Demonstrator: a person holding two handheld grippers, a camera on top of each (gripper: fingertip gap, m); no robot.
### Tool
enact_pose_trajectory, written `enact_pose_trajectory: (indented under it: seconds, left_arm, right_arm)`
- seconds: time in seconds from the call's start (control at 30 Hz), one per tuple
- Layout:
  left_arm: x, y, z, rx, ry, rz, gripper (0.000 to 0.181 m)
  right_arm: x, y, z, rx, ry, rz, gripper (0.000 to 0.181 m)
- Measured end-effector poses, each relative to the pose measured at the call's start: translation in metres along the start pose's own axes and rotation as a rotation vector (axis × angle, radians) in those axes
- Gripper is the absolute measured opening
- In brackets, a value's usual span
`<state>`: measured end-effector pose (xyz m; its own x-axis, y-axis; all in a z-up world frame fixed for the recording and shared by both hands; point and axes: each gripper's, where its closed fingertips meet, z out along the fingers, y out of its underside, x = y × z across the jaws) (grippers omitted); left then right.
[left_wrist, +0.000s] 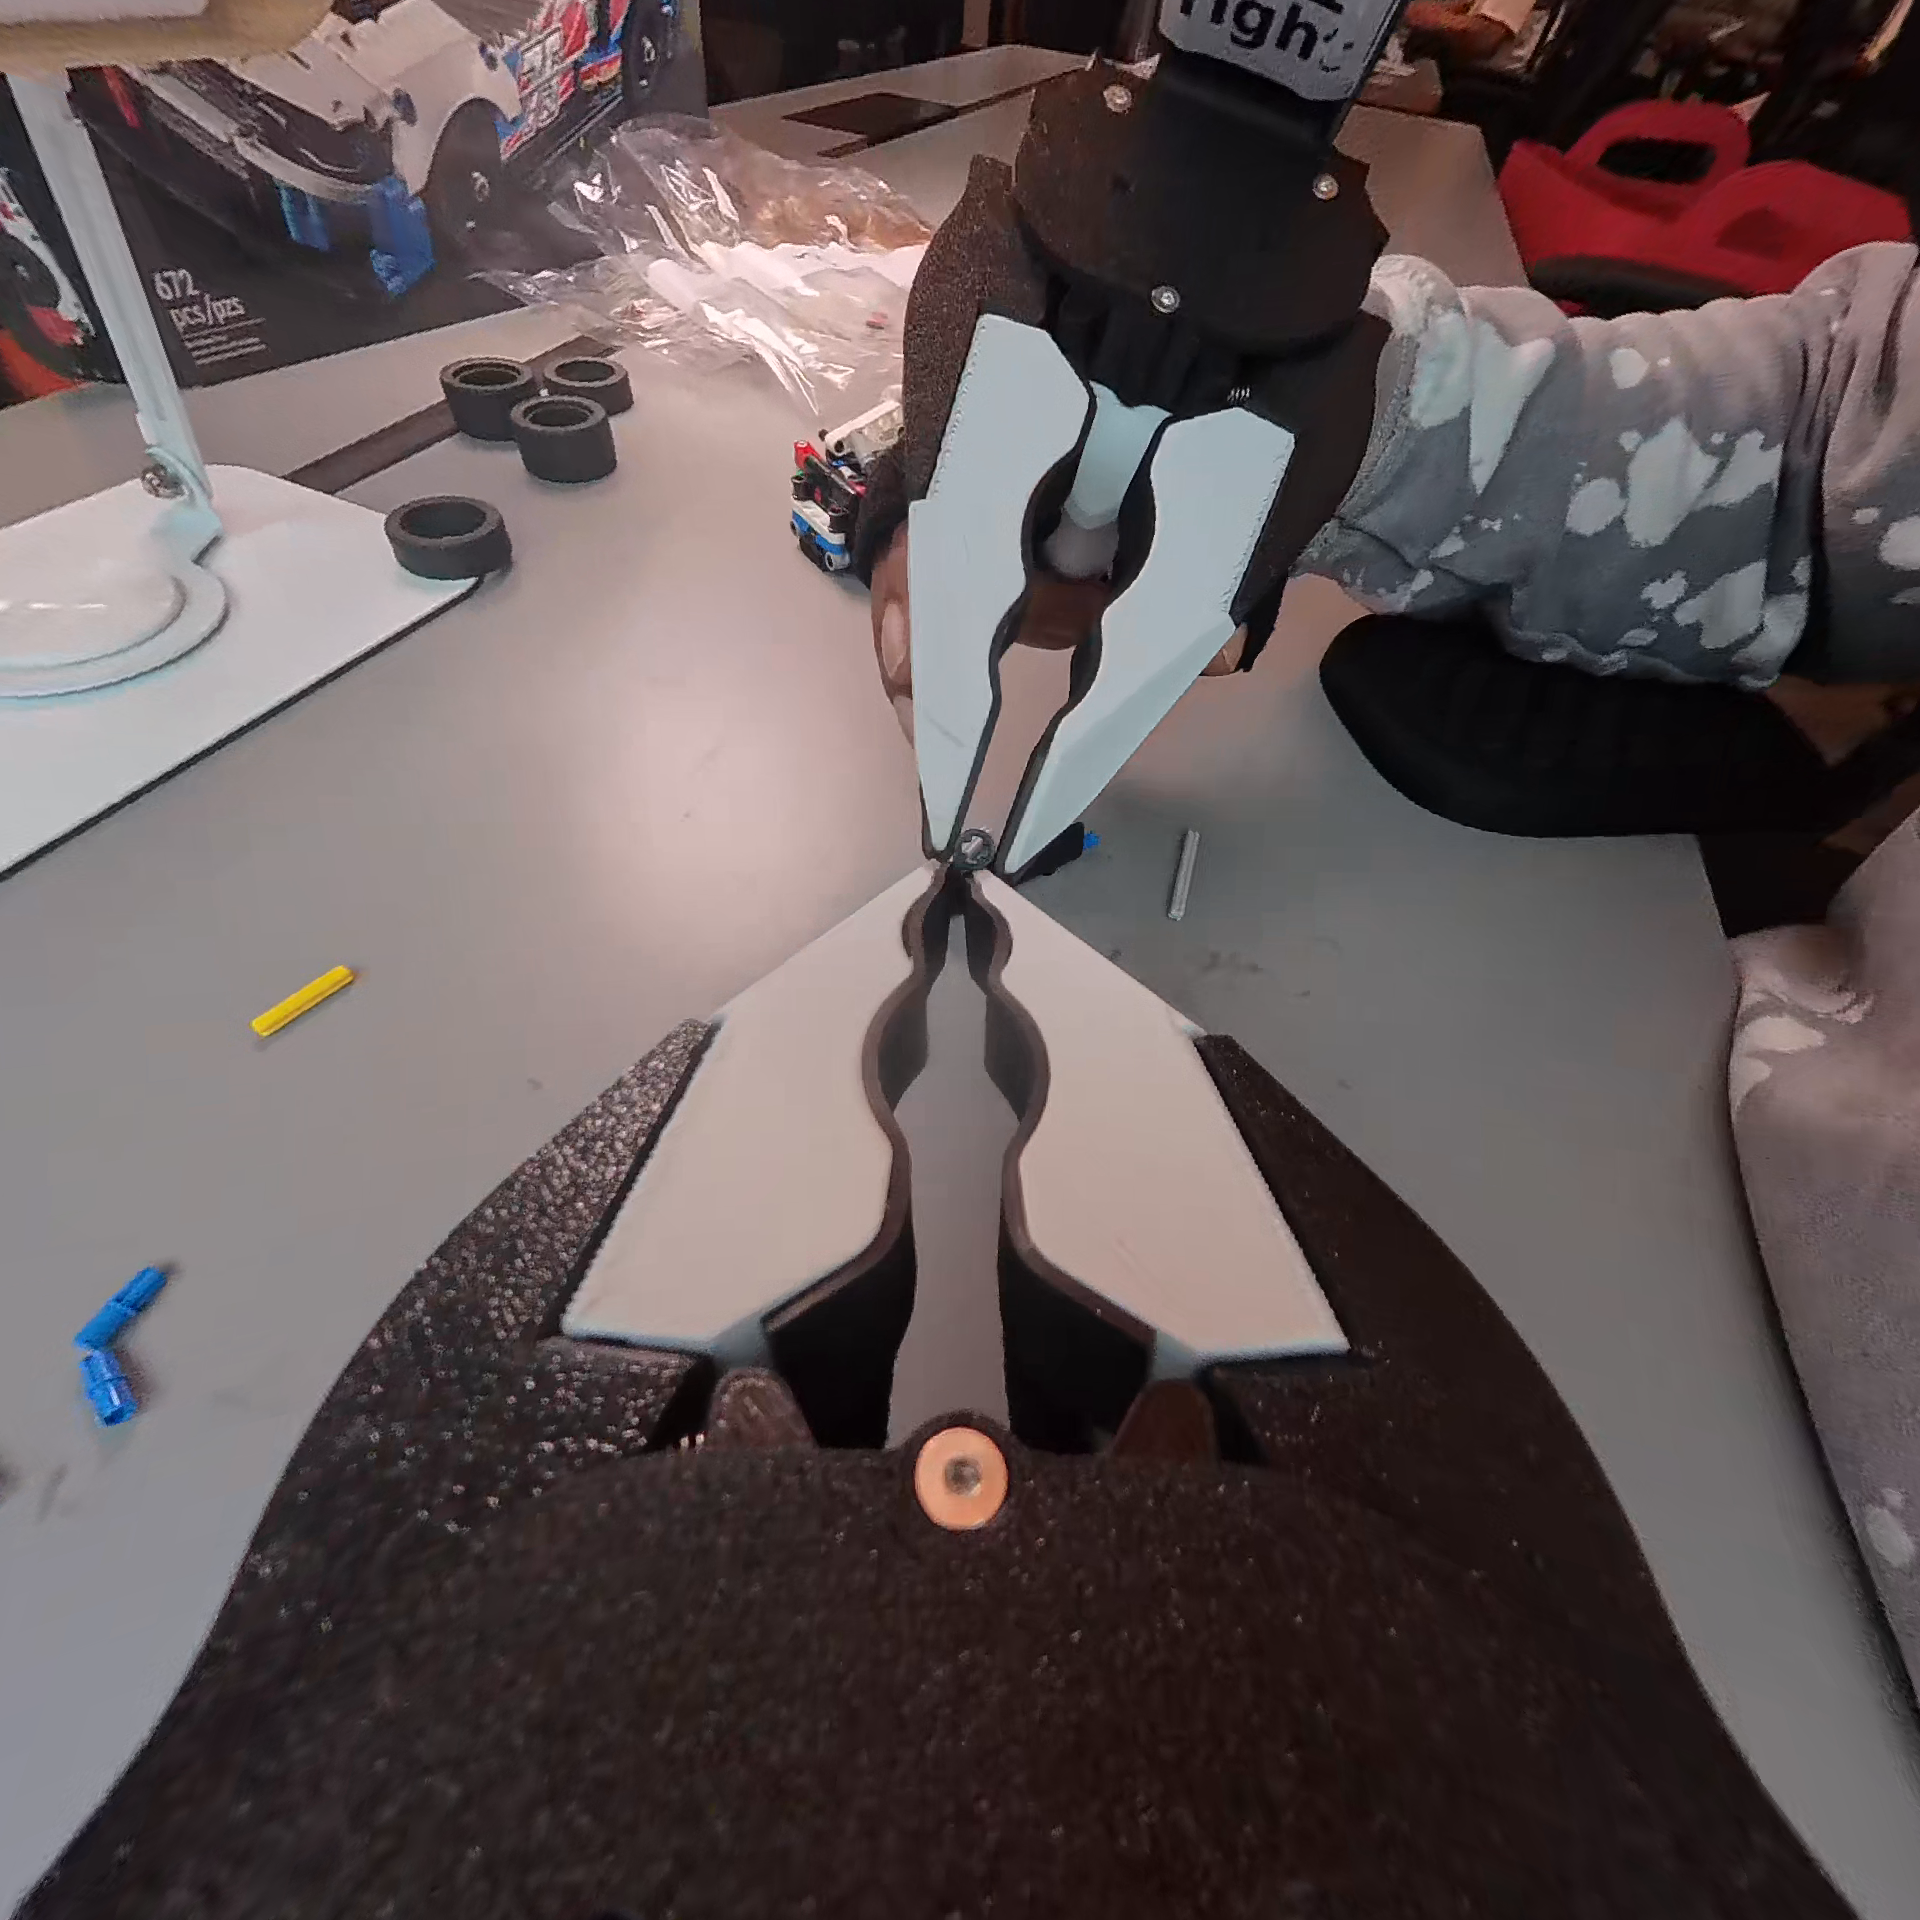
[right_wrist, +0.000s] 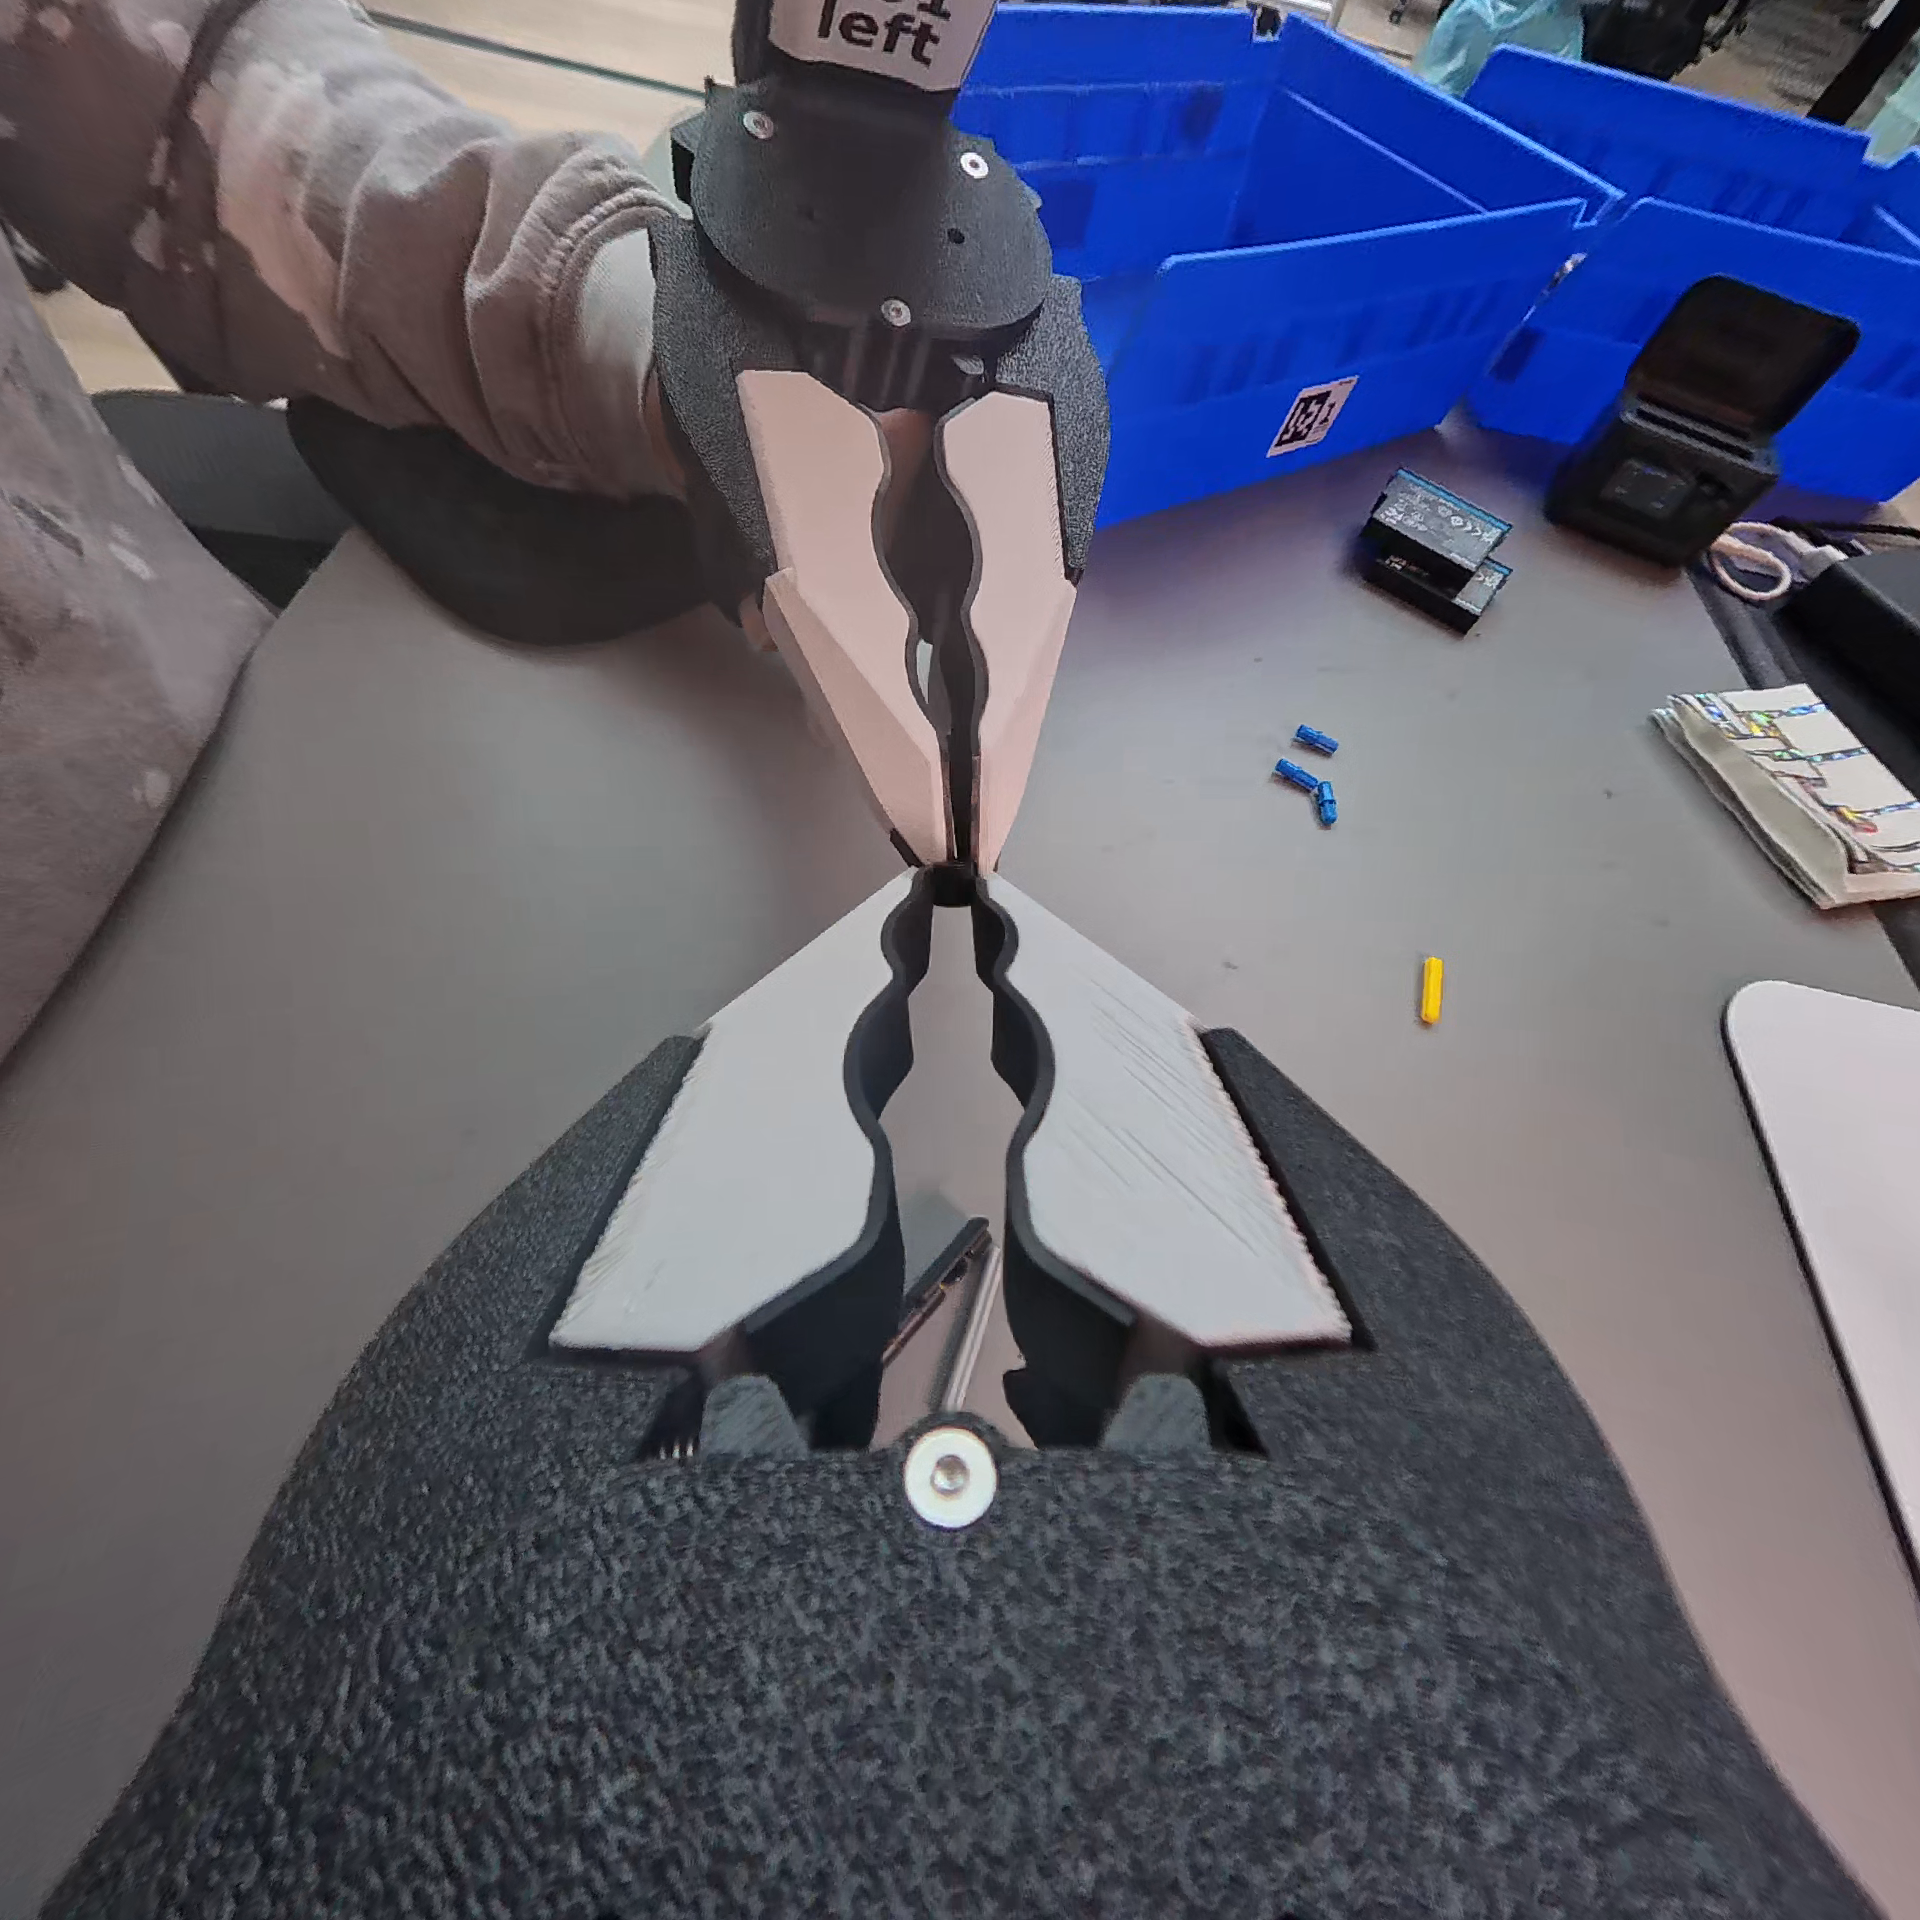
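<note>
Your left gripper (left_wrist: 951, 878) and right gripper (right_wrist: 948, 883) meet tip to tip above the grey table (left_wrist: 623, 831), each clenched on opposite sides of one small dark ring-shaped part (left_wrist: 975, 847); what kind of part it is cannot be made out. Just beyond the tips a grey pin (left_wrist: 1182, 875) lies on the table. Off to your left sit a yellow rod (left_wrist: 302, 1001) and blue connector pegs (left_wrist: 112, 1345). Farther out are four black tyres (left_wrist: 520, 426), a small partly built model (left_wrist: 836, 494), clear plastic bags (left_wrist: 727, 249) and a printed box (left_wrist: 312, 156). In the right wrist view, blue bins (right_wrist: 1403, 239) stand behind.
</note>
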<state>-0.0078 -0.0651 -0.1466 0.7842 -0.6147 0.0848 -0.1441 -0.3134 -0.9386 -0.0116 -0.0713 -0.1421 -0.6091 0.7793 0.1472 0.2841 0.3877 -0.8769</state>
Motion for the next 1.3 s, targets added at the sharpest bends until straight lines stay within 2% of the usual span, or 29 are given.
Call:
enact_pose_trajectory:
  seconds: [0.03,0.13,0.2,0.3,0.4,0.53,0.63,0.73,0.83,0.9,1.03,1.17,1.23,1.3]
  left_arm:
    - [0.002,-0.001,0.000,0.003,0.009,0.009,0.001]
    - [-0.001,0.000,0.002,0.000,-0.013,0.011,0.002]
    - [-0.008,0.001,0.002,-0.004,-0.038,-0.009,0.005]
    - [-0.021,0.002,0.000,-0.008,-0.084,-0.049,0.010]
    - [-0.034,0.008,0.001,-0.033,-0.137,-0.092,0.021]
    - [-0.048,0.018,0.003,-0.065,-0.190,-0.154,0.043]
    - [-0.066,0.028,0.000,-0.115,-0.283,-0.162,0.044]
    - [-0.090,0.034,0.001,-0.161,-0.356,-0.174,0.043]
    - [-0.113,0.037,0.005,-0.197,-0.413,-0.187,0.041]
    - [-0.128,0.040,0.009,-0.238,-0.455,-0.176,0.041]
    - [-0.154,0.050,0.017,-0.335,-0.524,-0.193,0.036]
    - [-0.166,0.056,0.026,-0.390,-0.530,-0.217,0.033]
    - [-0.168,0.054,0.030,-0.394,-0.522,-0.222,0.028]
    - [-0.168,0.053,0.036,-0.404,-0.506,-0.197,0.008]
  right_arm:
    - [-0.002,0.000,-0.002,0.013,-0.005,0.010,0.007]
    - [0.004,0.006,-0.009,0.007,0.037,0.033,0.007]
    - [0.022,0.013,-0.017,-0.007,0.121,0.065,0.007]
    - [0.077,0.034,-0.031,-0.078,0.366,0.139,0.007]
    - [0.122,0.067,-0.029,-0.219,0.517,0.219,0.007]
    - [0.156,0.102,-0.015,-0.378,0.588,0.250,0.007]
    - [0.168,0.109,-0.018,-0.401,0.624,0.304,0.007]
    - [0.174,0.123,-0.023,-0.442,0.641,0.350,0.007]
    - [0.174,0.128,-0.022,-0.415,0.652,0.363,0.012]
    - [0.171,0.124,-0.026,-0.396,0.651,0.368,0.018]
    - [0.161,0.102,-0.045,-0.327,0.652,0.357,0.019]
    - [0.145,0.094,-0.058,-0.286,0.633,0.374,0.019]
    - [0.139,0.094,-0.059,-0.280,0.624,0.374,0.019]
    - [0.137,0.096,-0.059,-0.287,0.622,0.363,0.019]
